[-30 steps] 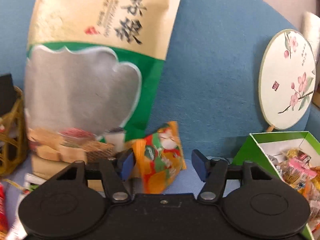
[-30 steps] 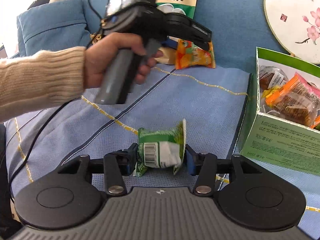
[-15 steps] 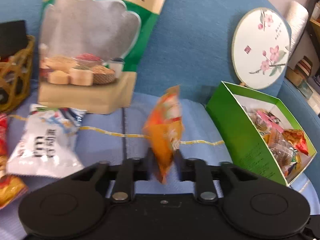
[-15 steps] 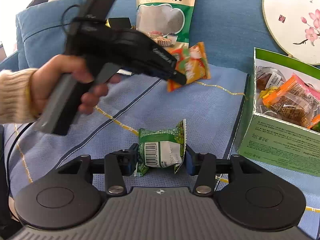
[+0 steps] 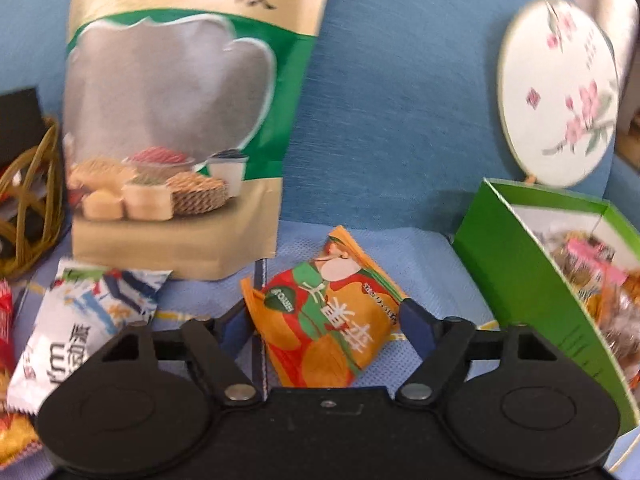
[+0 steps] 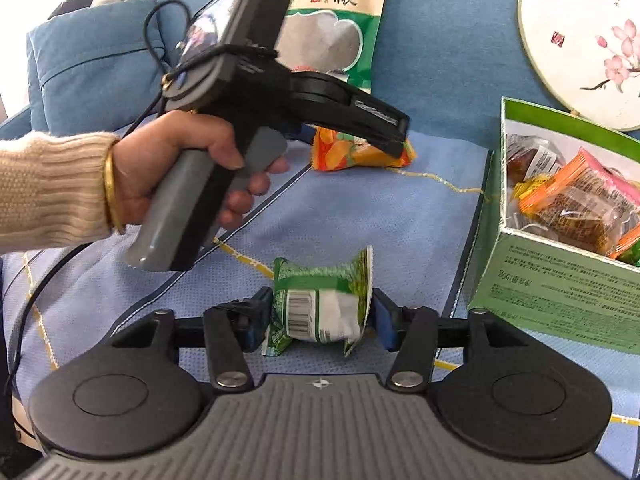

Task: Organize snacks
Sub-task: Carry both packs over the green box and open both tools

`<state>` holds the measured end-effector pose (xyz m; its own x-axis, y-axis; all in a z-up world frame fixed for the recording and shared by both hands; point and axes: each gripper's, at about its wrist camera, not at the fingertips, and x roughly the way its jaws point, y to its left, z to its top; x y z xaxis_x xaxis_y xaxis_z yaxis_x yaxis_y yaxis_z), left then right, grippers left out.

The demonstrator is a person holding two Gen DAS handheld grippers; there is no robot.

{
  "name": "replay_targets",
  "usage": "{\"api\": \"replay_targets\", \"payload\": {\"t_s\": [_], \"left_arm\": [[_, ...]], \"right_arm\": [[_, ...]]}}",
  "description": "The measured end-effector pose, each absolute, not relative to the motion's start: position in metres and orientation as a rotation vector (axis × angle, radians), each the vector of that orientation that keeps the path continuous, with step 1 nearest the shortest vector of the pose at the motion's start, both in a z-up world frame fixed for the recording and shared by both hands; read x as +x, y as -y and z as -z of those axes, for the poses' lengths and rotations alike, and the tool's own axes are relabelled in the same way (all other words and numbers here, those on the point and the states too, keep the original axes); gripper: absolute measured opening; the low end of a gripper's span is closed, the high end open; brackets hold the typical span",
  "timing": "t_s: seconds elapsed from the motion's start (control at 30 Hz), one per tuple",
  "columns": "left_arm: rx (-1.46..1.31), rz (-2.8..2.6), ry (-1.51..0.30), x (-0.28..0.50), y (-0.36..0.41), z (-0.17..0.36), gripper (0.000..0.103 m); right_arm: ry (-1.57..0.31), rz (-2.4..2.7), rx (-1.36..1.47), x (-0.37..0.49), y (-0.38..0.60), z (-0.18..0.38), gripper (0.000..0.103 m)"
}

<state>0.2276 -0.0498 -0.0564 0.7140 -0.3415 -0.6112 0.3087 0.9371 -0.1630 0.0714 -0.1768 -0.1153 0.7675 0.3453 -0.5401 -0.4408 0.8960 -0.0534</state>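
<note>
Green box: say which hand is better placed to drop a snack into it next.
Right. The right gripper has the green packet between its closing jaws, with the green box beside it. The left gripper is opening, and its orange packet lies on the cloth.

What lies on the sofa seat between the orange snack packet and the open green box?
Nothing: in the left wrist view, only bare blue cloth separates the orange packet from the green box; the right wrist view agrees.

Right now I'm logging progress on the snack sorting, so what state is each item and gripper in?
left gripper: jaws opening, orange snack packet between them
orange snack packet: lying on the cloth
right gripper: closing on green snack packet
green snack packet: crumpled between the pads
green box: open, holding snacks
</note>
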Motion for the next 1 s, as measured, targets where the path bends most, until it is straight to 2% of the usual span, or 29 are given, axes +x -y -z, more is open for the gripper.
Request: {"api": "replay_targets", "payload": {"t_s": [0.03,0.07,0.1,0.3,0.6,0.87,0.9,0.93,0.97,1.0], "left_arm": [[-0.028,0.379,-0.690,0.228,0.054,0.056,0.077],[-0.020,0.398,-0.700,0.227,0.057,0.054,0.040],[-0.021,0.420,-0.718,0.226,0.060,0.052,0.019],[0.072,0.504,-0.677,0.194,0.078,0.029,0.016],[0.005,0.647,-0.576,0.156,0.112,-0.037,0.019],[-0.022,0.687,-0.584,0.164,0.176,-0.036,0.021],[-0.015,0.685,-0.579,0.168,0.181,-0.034,0.030],[-0.008,0.687,-0.573,0.171,0.184,-0.030,0.045],[-0.005,0.689,-0.582,0.174,0.186,-0.028,0.100],[-0.015,0.658,-0.593,0.176,0.184,-0.025,0.103]], "right_arm": [[-0.547,-0.428,-0.188,0.072,0.175,0.115,0.076],[-0.541,-0.428,-0.198,0.072,0.175,0.113,0.075],[-0.530,-0.421,-0.207,0.071,0.175,0.112,0.075],[-0.432,-0.381,-0.177,0.063,0.193,0.090,0.073],[-0.183,-0.150,-0.052,0.048,0.264,0.048,0.073],[-0.116,0.112,0.093,0.061,0.332,0.050,0.074],[-0.115,0.123,0.109,0.064,0.336,0.052,0.075],[-0.122,0.135,0.116,0.070,0.339,0.056,0.079],[-0.144,0.157,0.115,0.073,0.337,0.060,0.083],[-0.189,0.180,0.109,0.079,0.336,0.064,0.103]]}}
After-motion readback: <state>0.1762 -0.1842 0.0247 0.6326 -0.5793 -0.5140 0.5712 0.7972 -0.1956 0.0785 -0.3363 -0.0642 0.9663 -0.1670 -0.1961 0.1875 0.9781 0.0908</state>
